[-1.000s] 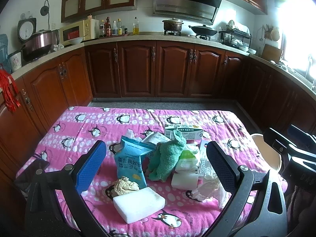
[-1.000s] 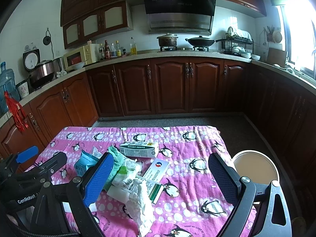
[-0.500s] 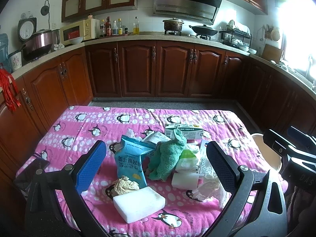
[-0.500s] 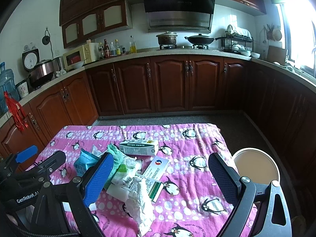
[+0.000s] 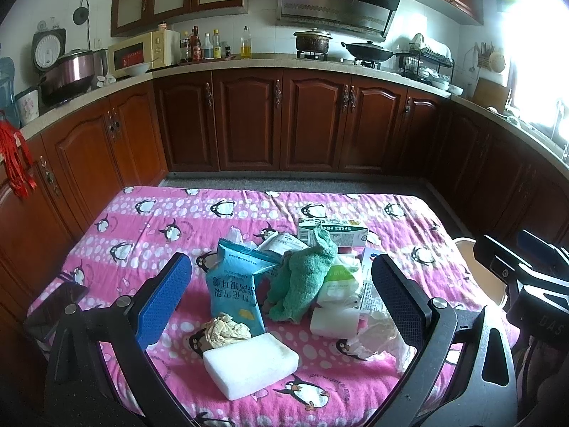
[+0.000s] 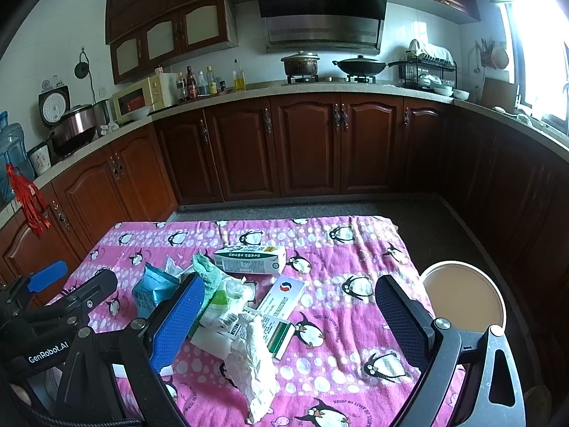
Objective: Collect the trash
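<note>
A heap of trash lies on the pink penguin tablecloth (image 5: 149, 227): a blue snack bag (image 5: 233, 288), a green towel (image 5: 306, 277), a white foam block (image 5: 250, 364), a crumpled beige paper (image 5: 224, 331), a green-and-white carton (image 6: 250, 259), a flat medicine box (image 6: 281, 297) and crumpled white paper (image 6: 252, 363). My left gripper (image 5: 281, 295) is open and empty, hovering over the near side of the heap. My right gripper (image 6: 288, 316) is open and empty above the white paper and boxes. A round bin (image 6: 464, 299) stands by the table's right edge.
Dark wood cabinets (image 6: 306, 149) line the back and both sides, with a grey floor strip (image 6: 426, 224) between them and the table. The left gripper's body (image 6: 60, 306) shows at the left in the right wrist view. A dark phone (image 5: 53, 307) lies at the table's left edge.
The right gripper has dipped slightly, so the table sits a little higher in its view. The left gripper and the trash have not moved.
</note>
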`<move>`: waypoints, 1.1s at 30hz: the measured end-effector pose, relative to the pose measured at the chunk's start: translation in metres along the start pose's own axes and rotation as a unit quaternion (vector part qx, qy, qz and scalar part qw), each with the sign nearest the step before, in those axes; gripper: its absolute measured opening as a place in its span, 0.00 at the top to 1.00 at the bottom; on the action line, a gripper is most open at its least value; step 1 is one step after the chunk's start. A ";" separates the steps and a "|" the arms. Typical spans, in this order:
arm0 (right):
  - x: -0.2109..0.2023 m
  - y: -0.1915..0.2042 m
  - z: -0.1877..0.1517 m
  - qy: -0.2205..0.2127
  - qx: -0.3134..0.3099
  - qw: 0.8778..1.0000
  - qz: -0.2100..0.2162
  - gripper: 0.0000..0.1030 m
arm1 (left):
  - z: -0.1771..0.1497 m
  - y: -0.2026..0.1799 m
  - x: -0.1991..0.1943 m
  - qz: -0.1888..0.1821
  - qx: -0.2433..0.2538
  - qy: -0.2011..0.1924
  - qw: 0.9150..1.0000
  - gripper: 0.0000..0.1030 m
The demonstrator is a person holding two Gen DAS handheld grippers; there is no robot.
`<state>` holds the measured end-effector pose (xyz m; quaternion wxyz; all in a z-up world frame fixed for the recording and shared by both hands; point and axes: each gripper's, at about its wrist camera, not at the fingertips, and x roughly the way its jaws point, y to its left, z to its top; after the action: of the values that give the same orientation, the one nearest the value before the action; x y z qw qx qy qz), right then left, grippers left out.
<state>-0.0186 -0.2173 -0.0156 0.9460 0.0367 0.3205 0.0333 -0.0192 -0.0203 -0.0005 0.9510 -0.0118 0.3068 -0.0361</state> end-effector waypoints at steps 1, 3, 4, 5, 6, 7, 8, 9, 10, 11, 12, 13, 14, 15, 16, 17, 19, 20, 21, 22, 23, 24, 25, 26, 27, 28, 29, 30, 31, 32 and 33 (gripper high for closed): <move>0.000 0.000 0.000 0.001 0.000 1.000 0.000 0.07 | 0.000 0.000 0.000 0.000 0.000 0.000 1.000 0.02; 0.000 0.000 0.000 0.001 0.000 1.000 0.000 0.07 | -0.001 0.000 0.000 -0.001 -0.001 0.001 1.000 0.02; 0.000 0.000 0.000 0.002 0.000 1.000 0.000 0.07 | -0.002 0.000 0.001 -0.001 -0.001 0.001 1.000 0.02; 0.000 0.000 0.000 0.002 0.000 1.000 0.000 0.07 | -0.002 0.000 0.002 -0.001 -0.001 0.002 1.000 0.02; 0.001 0.000 -0.001 0.002 0.000 1.000 0.000 0.07 | -0.002 0.000 0.002 0.000 0.000 0.002 1.000 0.02; 0.001 0.000 -0.001 0.002 0.000 1.000 0.000 0.07 | -0.002 0.000 0.002 0.000 -0.001 0.002 1.000 0.02; 0.001 0.000 -0.001 0.002 0.000 1.000 0.000 0.07 | -0.002 0.000 0.002 -0.001 -0.001 0.002 1.000 0.02; 0.001 0.000 -0.001 0.002 0.000 1.000 0.000 0.07 | -0.002 0.000 0.002 -0.001 -0.001 0.002 1.000 0.02; 0.001 0.000 -0.001 0.002 0.000 1.000 0.000 0.07 | -0.002 0.000 0.002 -0.001 -0.001 0.001 1.000 0.02; 0.001 0.000 -0.001 0.003 0.000 1.000 0.000 0.07 | -0.002 0.000 0.002 0.000 -0.001 0.002 1.000 0.02; 0.001 0.000 -0.001 0.003 0.000 1.000 0.001 0.07 | -0.002 0.000 0.002 -0.001 -0.001 0.002 1.000 0.02; 0.002 0.000 -0.002 0.003 0.000 1.000 0.001 0.07 | -0.002 0.000 0.002 -0.001 -0.001 0.002 1.000 0.02; 0.002 0.000 -0.002 0.003 -0.001 1.000 0.000 0.07 | -0.002 0.000 0.002 -0.001 -0.001 0.002 1.000 0.02; 0.002 0.000 -0.002 0.004 -0.001 1.000 0.000 0.07 | -0.003 0.000 0.002 0.000 -0.001 0.002 1.000 0.02; 0.003 0.000 -0.003 0.004 -0.001 1.000 0.000 0.07 | -0.003 0.000 0.002 -0.001 -0.001 0.003 1.000 0.02; 0.003 0.000 -0.003 0.005 -0.002 1.000 0.000 0.07 | -0.004 0.000 0.003 -0.001 -0.002 0.004 1.000 0.02; 0.004 0.001 -0.004 0.007 -0.002 1.000 0.001 0.07 | -0.005 0.001 0.005 -0.001 -0.002 0.005 1.000 0.02; 0.004 0.001 -0.005 0.008 -0.003 1.000 0.001 0.07 | -0.007 0.001 0.005 -0.001 -0.002 0.006 1.000 0.02; 0.005 0.001 -0.005 0.009 -0.003 1.000 0.000 0.07 | -0.007 0.001 0.006 0.000 -0.003 0.008 1.000 0.02; 0.006 0.001 -0.005 0.011 -0.004 1.000 0.000 0.07 | -0.007 0.002 0.006 0.000 -0.004 0.008 1.000 0.02; 0.006 0.002 -0.005 0.012 -0.005 1.000 0.000 0.07 | -0.008 0.002 0.007 0.000 -0.005 0.010 1.000 0.02; 0.007 0.002 -0.005 0.013 -0.005 1.000 0.000 0.07 | -0.008 0.003 0.008 0.000 -0.005 0.011 1.000 0.02; 0.007 0.001 -0.005 0.014 -0.005 1.000 0.000 0.07 | -0.008 0.003 0.008 0.000 -0.006 0.013 1.000 0.02; 0.007 0.001 -0.006 0.016 -0.006 1.000 0.001 0.07 | -0.008 0.004 0.009 -0.001 -0.006 0.015 1.000 0.02; 0.008 0.001 -0.006 0.017 -0.006 1.000 0.001 0.07 | -0.009 0.005 0.010 -0.001 -0.007 0.017 1.000 0.02; 0.009 0.001 -0.007 0.019 -0.007 1.000 0.000 0.07 | -0.008 0.006 0.010 -0.002 -0.007 0.020 1.000 0.02; 0.009 0.000 -0.007 0.021 -0.008 1.000 0.000 0.07 | -0.008 0.008 0.011 -0.002 -0.006 0.024 1.000 0.02; 0.010 0.000 -0.008 0.023 -0.009 1.000 0.000 0.07 | -0.007 0.009 0.012 -0.003 -0.005 0.027 1.000 0.02; 0.011 -0.002 -0.008 0.027 -0.009 1.000 0.001 0.07 | -0.006 0.013 0.013 -0.005 -0.005 0.032 0.999 0.02; 0.013 -0.004 -0.009 0.031 -0.009 0.999 0.004 0.07 | -0.006 0.018 0.014 -0.010 -0.006 0.038 0.999 0.02; 0.014 -0.006 -0.010 0.036 -0.008 0.999 0.008 0.07 | -0.006 0.023 0.015 -0.012 -0.008 0.043 0.999 0.02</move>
<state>-0.0136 -0.2215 -0.0329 0.9339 0.0302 0.3534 0.0449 -0.0091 0.0012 -0.0150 0.9364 -0.0212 0.3474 -0.0458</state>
